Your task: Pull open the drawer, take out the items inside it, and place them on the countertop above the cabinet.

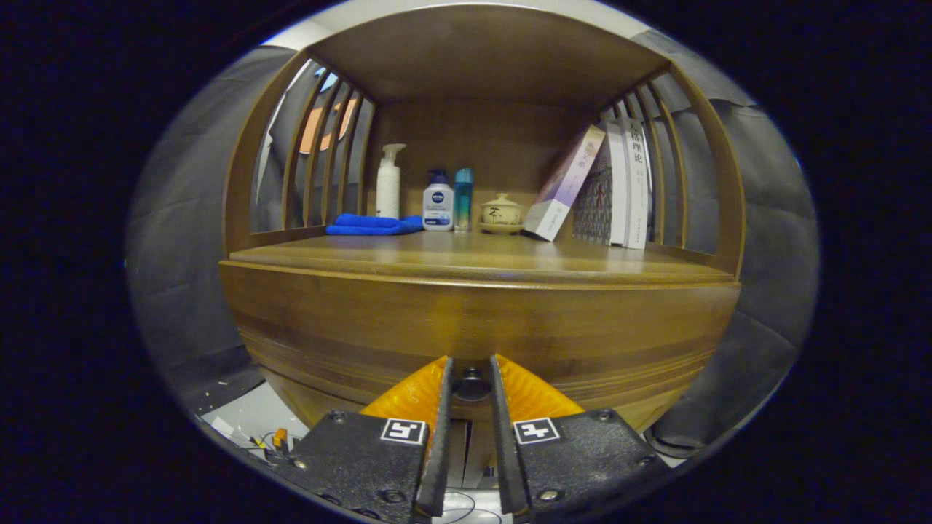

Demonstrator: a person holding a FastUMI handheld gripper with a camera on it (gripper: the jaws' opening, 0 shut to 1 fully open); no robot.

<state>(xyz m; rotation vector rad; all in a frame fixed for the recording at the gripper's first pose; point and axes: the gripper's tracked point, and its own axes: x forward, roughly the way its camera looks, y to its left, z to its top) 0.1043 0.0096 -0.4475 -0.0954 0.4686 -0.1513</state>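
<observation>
The gripper (471, 372) is closing narrowly around the round drawer knob (472, 384), low on the drawer front (480, 327) beneath the countertop (473, 258), and, judging by that small knob, a skewed pull risks the fingers slipping off.

Ahead of me the wooden cabinet's tabletop (466, 258) runs wide and bare in front — its load sits along the back. From one side to the other: a folded blue cloth (373, 224), a white pump bottle (388, 182), a white-and-blue bottle (437, 207), a slim teal bottle (463, 198), a small lidded ceramic pot (501, 212) on a saucer, then books (619, 185) — one leaning (564, 185) against the upright ones.
</observation>
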